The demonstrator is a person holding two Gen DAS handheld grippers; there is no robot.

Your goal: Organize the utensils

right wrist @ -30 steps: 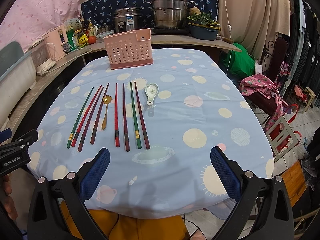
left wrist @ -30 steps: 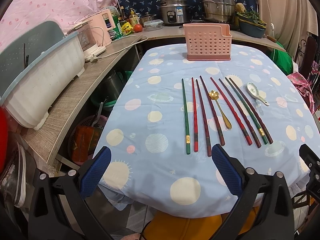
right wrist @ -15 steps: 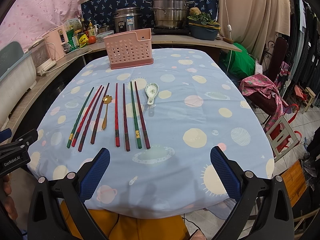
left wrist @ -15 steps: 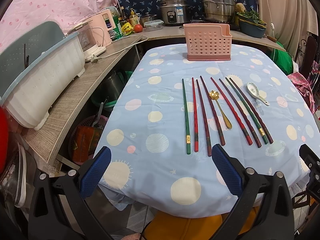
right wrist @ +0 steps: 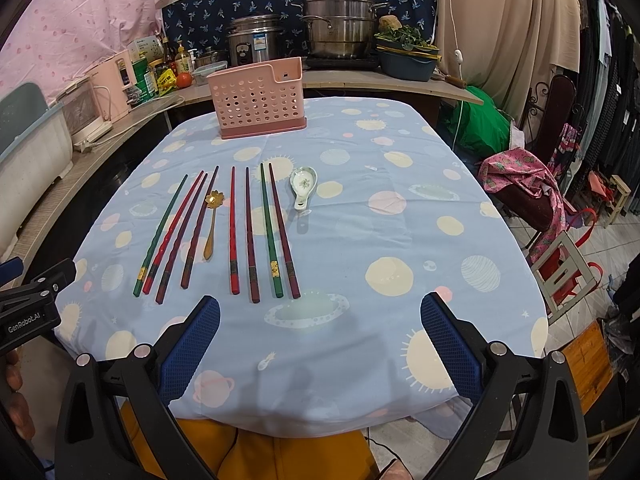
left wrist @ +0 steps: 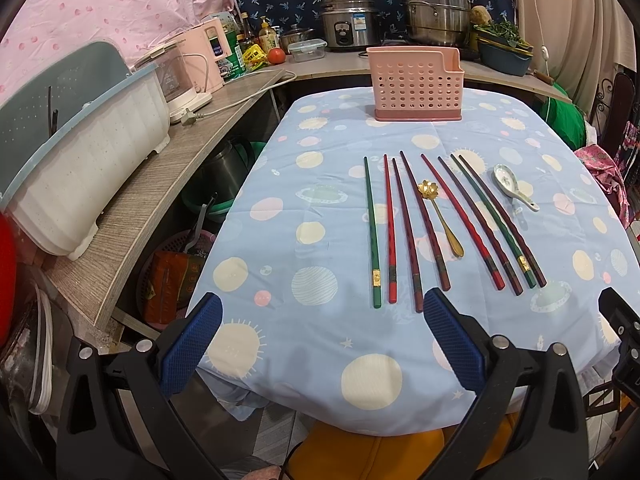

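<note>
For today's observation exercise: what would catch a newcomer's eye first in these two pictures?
A row of red, maroon and green chopsticks lies on the blue spotted tablecloth, with a gold spoon among them and a white ceramic spoon at its right end. Beyond stands an empty-looking pink basket.

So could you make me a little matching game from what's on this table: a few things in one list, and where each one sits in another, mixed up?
Things:
1. pink basket
2. gold spoon
3. white ceramic spoon
4. leftmost green chopstick

Places:
A. at the left end of the row
B. at the right end of the row
C. upright at the far end of the table
D. in the middle of the row, chopsticks on both sides

Pairs: 1-C, 2-D, 3-B, 4-A
</note>
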